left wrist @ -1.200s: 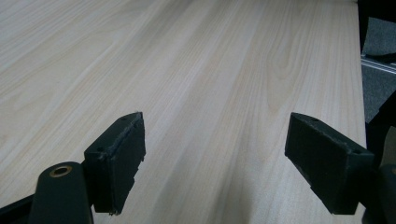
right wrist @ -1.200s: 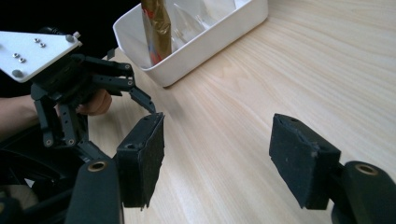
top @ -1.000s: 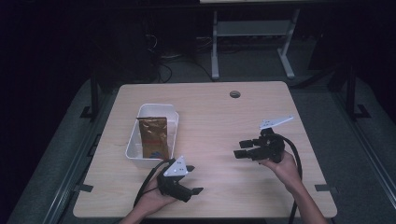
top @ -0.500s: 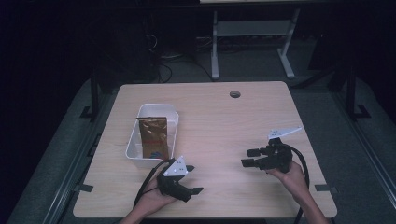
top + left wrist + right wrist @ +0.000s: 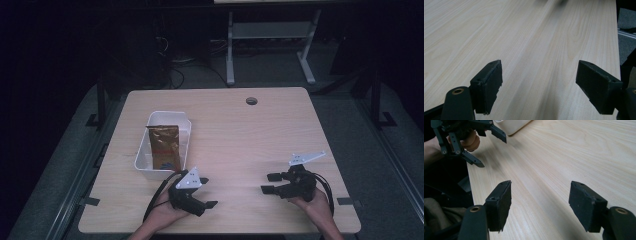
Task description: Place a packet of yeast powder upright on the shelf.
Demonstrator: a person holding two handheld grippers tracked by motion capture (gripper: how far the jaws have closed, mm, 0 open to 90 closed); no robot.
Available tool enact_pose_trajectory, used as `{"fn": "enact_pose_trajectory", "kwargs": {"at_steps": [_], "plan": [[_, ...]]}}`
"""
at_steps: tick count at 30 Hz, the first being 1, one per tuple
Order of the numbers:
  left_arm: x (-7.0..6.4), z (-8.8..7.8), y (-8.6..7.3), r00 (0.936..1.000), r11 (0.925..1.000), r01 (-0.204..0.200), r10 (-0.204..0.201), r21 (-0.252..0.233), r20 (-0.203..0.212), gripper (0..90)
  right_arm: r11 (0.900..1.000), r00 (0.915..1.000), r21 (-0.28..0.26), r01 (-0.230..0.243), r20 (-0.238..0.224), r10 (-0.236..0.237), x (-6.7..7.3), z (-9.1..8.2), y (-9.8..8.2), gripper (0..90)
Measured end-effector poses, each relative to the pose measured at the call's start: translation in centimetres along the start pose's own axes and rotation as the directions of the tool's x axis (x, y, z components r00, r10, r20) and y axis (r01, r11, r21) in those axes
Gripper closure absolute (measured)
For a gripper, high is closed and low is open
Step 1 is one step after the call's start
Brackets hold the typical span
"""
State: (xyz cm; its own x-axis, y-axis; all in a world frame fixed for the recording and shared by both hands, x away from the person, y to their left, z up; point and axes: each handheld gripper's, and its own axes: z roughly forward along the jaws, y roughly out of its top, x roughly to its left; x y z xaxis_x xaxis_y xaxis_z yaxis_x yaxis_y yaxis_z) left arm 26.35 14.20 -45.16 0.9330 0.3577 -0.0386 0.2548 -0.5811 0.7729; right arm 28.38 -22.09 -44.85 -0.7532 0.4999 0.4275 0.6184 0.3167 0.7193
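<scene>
Both of your claws, the left one (image 5: 207, 204) near the tub (image 5: 145, 165) and the right one (image 5: 265, 183) well away from it, are wide open and empty, so a swing could bump the tub and spill the brown bag (image 5: 164, 146) inside.

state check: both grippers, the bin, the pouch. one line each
left gripper: open, jaws wide apart, nothing between them, low over the table near its front edge
right gripper: open, jaws wide apart, empty, near the front right of the table
white bin: upright, no lid, at the table's left
brown pouch: inside the bin, ungripped
</scene>
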Motion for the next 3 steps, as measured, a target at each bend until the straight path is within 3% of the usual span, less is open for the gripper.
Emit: {"fn": "enact_pose_trajectory", "kwargs": {"at_steps": [3], "plan": [[-0.03,-0.03,0.01,1.0,1.0,0.0,0.0,-0.001,0.001,20.7,1.0,1.0,-0.008,-0.001,0.004,0.001,0.21,0.11,0.07,31.8]]}}
